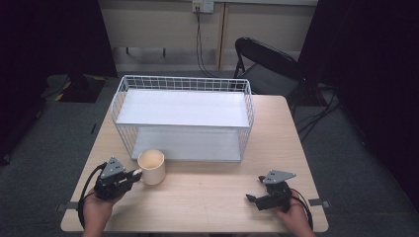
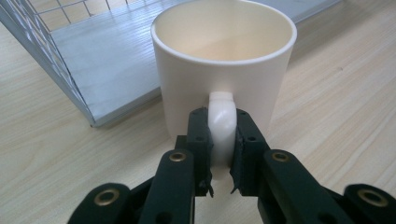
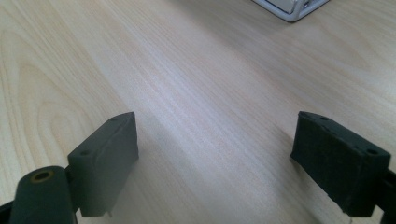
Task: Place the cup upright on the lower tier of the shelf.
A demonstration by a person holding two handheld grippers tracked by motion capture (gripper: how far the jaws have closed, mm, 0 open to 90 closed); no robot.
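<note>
Empty mug [image 2: 224,60]; left hand-held gripper [image 2: 222,140] clamps its handle [image 2: 220,121].

Jaws cover the mug handle's [image 2: 221,122] sides.

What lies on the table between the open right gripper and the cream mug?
Nothing: in the high view, bare light wooden tabletop separates the right gripper from the cream ceramic mug.

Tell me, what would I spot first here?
Probably the cream mug on the table, right in front of the white wire rack. The left gripper is shut on its handle. The right gripper waits open over bare wood.
</note>
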